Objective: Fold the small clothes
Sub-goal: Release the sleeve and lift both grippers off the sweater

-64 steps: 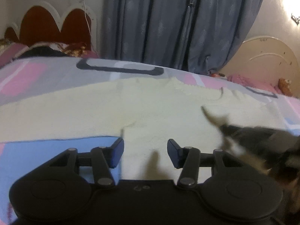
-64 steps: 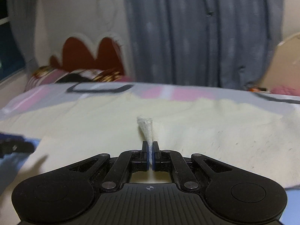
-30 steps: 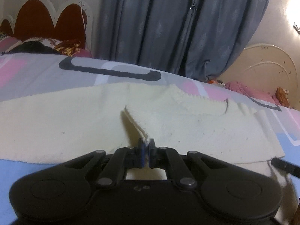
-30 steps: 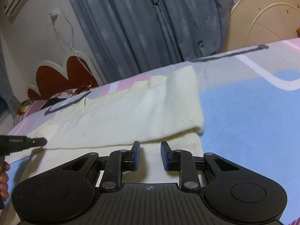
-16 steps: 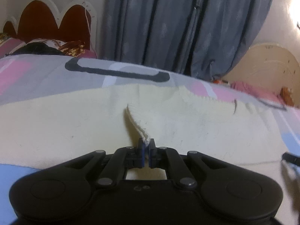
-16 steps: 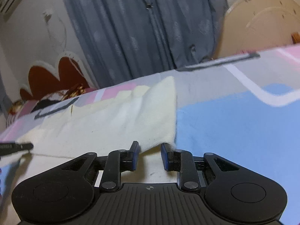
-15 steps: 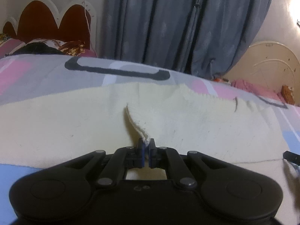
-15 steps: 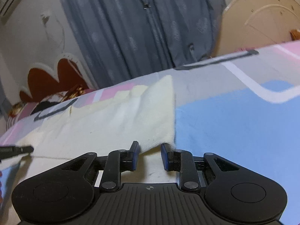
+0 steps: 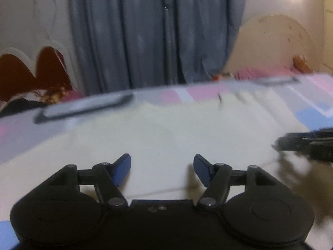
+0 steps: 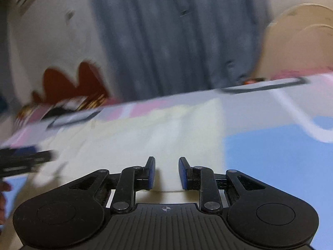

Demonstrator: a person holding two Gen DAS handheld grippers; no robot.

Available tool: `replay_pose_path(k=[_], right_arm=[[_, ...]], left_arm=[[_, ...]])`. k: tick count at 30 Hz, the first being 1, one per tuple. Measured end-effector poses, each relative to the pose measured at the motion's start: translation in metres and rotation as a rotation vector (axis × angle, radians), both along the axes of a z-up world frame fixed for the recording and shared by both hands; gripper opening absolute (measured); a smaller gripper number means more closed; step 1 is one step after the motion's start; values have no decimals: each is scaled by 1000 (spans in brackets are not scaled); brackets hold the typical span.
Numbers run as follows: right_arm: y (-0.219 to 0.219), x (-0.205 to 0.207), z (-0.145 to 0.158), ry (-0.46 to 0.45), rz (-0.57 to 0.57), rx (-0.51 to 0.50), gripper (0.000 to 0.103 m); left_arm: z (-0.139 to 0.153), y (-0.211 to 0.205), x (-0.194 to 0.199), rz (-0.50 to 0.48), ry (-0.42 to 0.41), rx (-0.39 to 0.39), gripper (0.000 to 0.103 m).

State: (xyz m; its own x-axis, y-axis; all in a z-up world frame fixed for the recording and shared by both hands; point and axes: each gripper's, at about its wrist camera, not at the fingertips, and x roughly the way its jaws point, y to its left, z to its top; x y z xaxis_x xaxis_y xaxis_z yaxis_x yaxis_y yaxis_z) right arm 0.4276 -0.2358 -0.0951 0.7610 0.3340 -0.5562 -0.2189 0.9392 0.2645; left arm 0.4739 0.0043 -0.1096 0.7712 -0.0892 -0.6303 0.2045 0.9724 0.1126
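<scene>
On the bed, seen from the left wrist, the cream garment (image 9: 166, 129) lies flat on the bedspread (image 9: 18, 133). The left gripper (image 9: 162, 167) hangs just over its near part with both fingers spread wide and nothing between them. A thin line runs across the cloth close to the fingers; I think it is the edge of a folded layer, so one fold looks done. More folds are likely left, because the cloth is wide. At 3 o'clock the right gripper (image 9: 306, 143) pokes in, too blurry to read. All of this view is smeared.

From the right wrist, the cream garment (image 10: 145, 133) fills the middle, with its straight side edge at 1 o'clock next to the blue patch. The right gripper (image 10: 167, 173) has its fingers apart and empty. At 9 o'clock the left gripper (image 10: 25, 160) is a dark blur. Sleeves and neck are hard to make out.
</scene>
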Motion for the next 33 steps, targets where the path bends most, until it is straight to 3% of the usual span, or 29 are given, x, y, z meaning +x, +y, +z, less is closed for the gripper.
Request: replay_pose_path(k=[1,2,4,6,8,11,15,17,20,22,25,27,29,31,33], right_arm=[[9,0,-2,4,30,-53,25],[11,-2,-1,-9,30,-116,25],[-5,-4,-3,-22,-33,-212,25],[-35,3,-6,-6,-74,-184,25],[-53,19,1,-25,-124,-142,25],[-57,51,11,-59,-116,-30,25],[-33,92,4,-35,-50,-83,25],[-38,107,-7,11,-90,-158,24],[-58,102,-7,31,-128,-127,15],[-52,100,-7,18,-109,-191,15],[-50,93,-5,27,-110,-203,15],[-45,73,9,-21,-105,-195,15],[-28,47,15,-62,-59,-202,16],[-5,35,11,-43,-11,-225,19],[8,18,1,-37,18,-268,38]], left_arm=[[-8,3,2,17,30,14,70],[-11,16,0,33,29,-25,75],[-6,39,-2,106,25,-41,74],[0,50,0,145,-41,12,71],[7,51,9,117,-71,-37,71],[10,26,27,46,-96,-17,72],[-3,-1,48,5,-43,26,71],[-16,4,51,37,-24,94,84],[-20,32,44,137,-4,-12,93],[-18,33,40,140,-10,-12,92],[-7,30,23,136,-41,-20,75],[-1,26,9,119,-70,-65,83],[-5,11,4,75,-70,-68,84],[-12,0,1,58,-49,-30,83],[-21,5,0,95,-10,-60,82]])
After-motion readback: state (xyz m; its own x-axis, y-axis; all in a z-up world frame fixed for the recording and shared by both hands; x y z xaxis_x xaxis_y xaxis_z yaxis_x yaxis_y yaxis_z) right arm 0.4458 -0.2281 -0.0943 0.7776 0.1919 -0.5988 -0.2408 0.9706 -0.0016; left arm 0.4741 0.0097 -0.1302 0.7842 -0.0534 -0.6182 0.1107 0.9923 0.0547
